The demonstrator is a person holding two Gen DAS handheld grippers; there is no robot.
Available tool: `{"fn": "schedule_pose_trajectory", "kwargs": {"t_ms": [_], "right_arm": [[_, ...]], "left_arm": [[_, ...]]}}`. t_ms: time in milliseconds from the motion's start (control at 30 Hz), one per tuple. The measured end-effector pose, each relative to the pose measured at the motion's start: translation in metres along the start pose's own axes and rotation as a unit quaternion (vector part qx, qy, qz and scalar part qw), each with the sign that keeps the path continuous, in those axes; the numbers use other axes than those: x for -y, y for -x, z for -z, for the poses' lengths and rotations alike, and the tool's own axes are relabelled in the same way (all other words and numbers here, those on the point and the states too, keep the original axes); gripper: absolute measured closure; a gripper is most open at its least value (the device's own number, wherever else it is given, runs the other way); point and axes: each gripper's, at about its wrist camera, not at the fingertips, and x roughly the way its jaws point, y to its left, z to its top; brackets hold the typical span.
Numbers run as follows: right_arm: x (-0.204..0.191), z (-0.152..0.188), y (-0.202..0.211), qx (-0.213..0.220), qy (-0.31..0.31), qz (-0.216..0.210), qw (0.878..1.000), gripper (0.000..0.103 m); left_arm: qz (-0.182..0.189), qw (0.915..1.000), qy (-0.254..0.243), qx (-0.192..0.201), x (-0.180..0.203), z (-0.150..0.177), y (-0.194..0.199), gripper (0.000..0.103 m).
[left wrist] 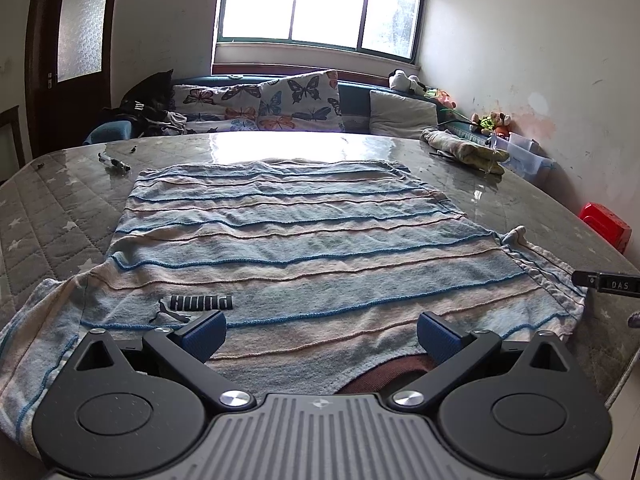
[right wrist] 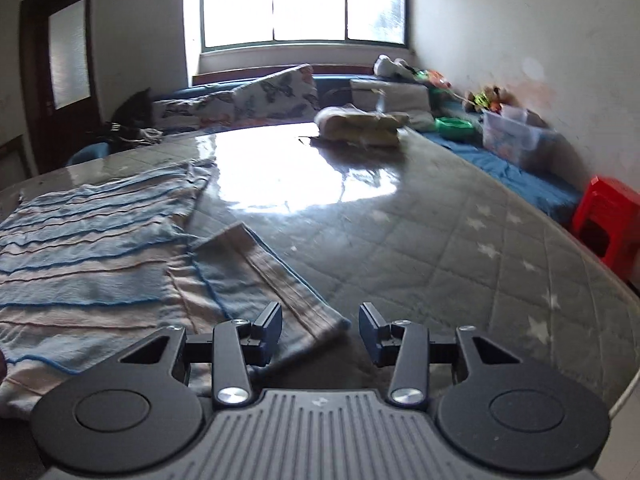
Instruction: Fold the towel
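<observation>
Striped towel (left wrist: 304, 240) runs under the wide-spread left gripper (left wrist: 322, 336), near edge hidden.

Soft, nubbly striped cloth towel (left wrist: 304, 240) with raised stitched ridges, quilted star-print table cover (right wrist: 460, 248) under a glossy clear sheet — bright glare at upper centre, matt black plastic left gripper (left wrist: 321, 336) with ribbed blue pads (left wrist: 206, 334), shiny metal pivot screws
</observation>
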Motion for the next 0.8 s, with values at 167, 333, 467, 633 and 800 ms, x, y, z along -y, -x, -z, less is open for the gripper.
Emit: {"fn": "schedule_pose_trajectory", "kwargs": {"t_ms": [167, 333, 467, 633, 800], "right_arm": [[0.0, 0.003, 0.001, 0.003, -0.019, -0.027, 0.999, 0.08], [-0.005, -0.002, 0.008, 0.02, -0.028, -0.046, 0.998, 0.095], [-0.017, -0.012, 0.022, 0.041, -0.017, -0.078, 0.996, 0.096], [-0.056, -0.028, 0.038, 0.059, 0.033, -0.141, 0.988, 0.096], [-0.095, -0.03, 0.037, 0.049, 0.074, -0.196, 0.977, 0.096]], "left_arm": [[0.004, 1.0, -0.006, -0.003, 0.006, -0.002, -0.003, 0.0], [0.003, 1.0, -0.007, -0.005, 0.007, -0.002, -0.006, 0.0], [0.0, 1.0, -0.005, -0.007, 0.006, -0.001, -0.007, 0.0], [-0.003, 0.9999, -0.002, -0.01, 0.004, -0.001, -0.009, 0.0], [-0.005, 0.9999, 0.002, -0.01, 0.002, -0.001, -0.008, 0.0]]}}
